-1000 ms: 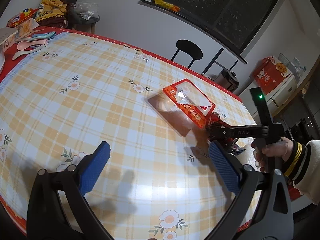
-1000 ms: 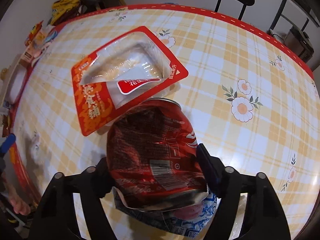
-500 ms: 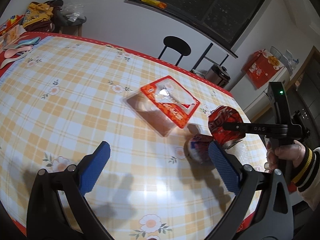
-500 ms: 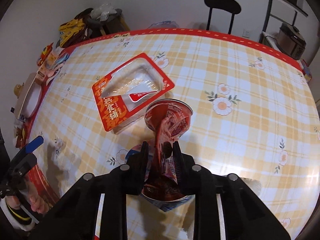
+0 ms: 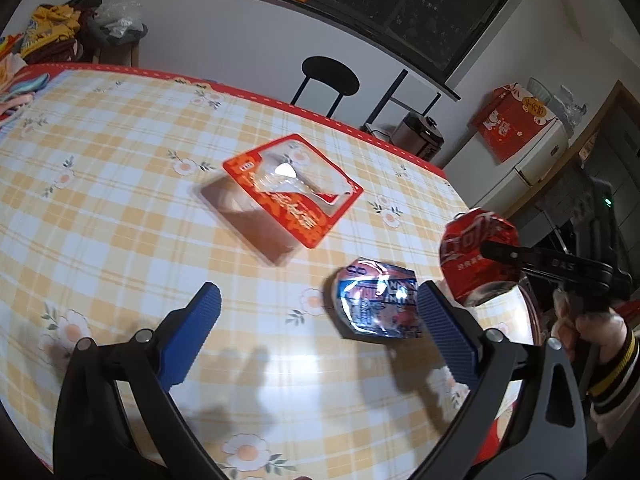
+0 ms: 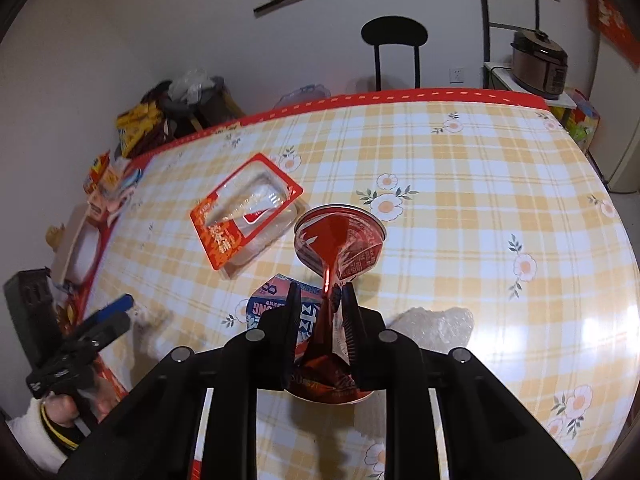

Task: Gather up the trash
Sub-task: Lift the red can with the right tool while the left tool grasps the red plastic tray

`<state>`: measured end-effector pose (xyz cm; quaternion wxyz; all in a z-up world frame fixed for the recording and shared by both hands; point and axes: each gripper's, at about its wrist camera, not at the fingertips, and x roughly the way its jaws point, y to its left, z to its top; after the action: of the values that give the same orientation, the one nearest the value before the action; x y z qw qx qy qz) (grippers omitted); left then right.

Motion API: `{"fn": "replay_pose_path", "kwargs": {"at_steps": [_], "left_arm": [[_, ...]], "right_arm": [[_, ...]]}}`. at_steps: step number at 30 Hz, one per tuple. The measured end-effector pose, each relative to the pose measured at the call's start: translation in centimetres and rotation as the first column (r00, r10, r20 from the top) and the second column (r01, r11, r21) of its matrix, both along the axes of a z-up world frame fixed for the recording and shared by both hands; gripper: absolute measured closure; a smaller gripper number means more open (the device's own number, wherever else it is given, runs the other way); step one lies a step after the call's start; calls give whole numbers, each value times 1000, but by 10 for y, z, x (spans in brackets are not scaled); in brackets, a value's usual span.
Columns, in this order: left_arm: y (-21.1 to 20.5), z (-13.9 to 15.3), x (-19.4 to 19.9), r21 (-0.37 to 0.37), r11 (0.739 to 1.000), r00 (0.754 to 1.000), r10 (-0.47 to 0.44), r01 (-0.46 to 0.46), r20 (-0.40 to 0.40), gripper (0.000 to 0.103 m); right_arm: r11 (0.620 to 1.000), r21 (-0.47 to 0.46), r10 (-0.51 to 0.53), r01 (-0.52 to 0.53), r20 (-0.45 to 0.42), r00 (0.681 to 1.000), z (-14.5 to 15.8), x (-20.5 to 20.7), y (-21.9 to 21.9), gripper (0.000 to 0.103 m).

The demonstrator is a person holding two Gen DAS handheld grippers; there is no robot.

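Red aluminium now hangs clear of the table: the crushed cola can [image 6: 336,248] is pinched flat between the jaws of the right gripper [image 6: 320,316], which have just been closing on it, and it has come up off the checked tablecloth [image 6: 480,220] where it sat a second ago. In the left wrist view the can [image 5: 476,256] shows at the far right, raised above the cloth near the table's right edge.

Lifting it has uncovered a flattened blue-and-silver wrapper [image 5: 376,304], which lies on the cloth just beside the left gripper [image 5: 316,320]; those jaws stand wide apart with nothing between them. Further off, toward the middle of the table, the red-rimmed clear plastic tray [image 5: 292,188] rests untouched.

So one piece of trash is in hand and needs a bin, which is not in view. The wrapper and tray are left to collect, and the left gripper looks best placed for the wrapper.
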<state>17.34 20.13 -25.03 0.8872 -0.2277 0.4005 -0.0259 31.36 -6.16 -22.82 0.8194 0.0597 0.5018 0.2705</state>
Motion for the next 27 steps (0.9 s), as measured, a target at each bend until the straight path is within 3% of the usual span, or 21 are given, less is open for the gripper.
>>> {"fn": "replay_pose_path", "kwargs": {"at_steps": [6, 7, 17, 20, 22, 27], "left_arm": [[-28, -9, 11, 1, 998, 998, -61, 61, -35, 18], [-34, -10, 13, 1, 997, 996, -76, 76, -40, 18], [-83, -19, 24, 5, 985, 983, -172, 173, -64, 18], [-84, -20, 22, 10, 986, 984, -163, 164, -69, 18], [-81, -20, 21, 10, 989, 987, -148, 149, -69, 18], [-61, -16, 12, 25, 995, 993, -95, 97, -69, 18]], "right_arm": [[996, 65, -61, 58, 31, 998, 14, -15, -32, 88], [996, 67, -63, 60, 35, 997, 15, -17, -34, 101], [996, 50, -74, 75, -27, 997, -5, -35, -75, 101], [999, 24, -21, 23, -74, 997, -14, -47, -78, 89], [1000, 6, 4, -3, -94, 996, -20, -58, -78, 56], [989, -17, 143, -148, -156, 977, -40, -98, -58, 44]]}}
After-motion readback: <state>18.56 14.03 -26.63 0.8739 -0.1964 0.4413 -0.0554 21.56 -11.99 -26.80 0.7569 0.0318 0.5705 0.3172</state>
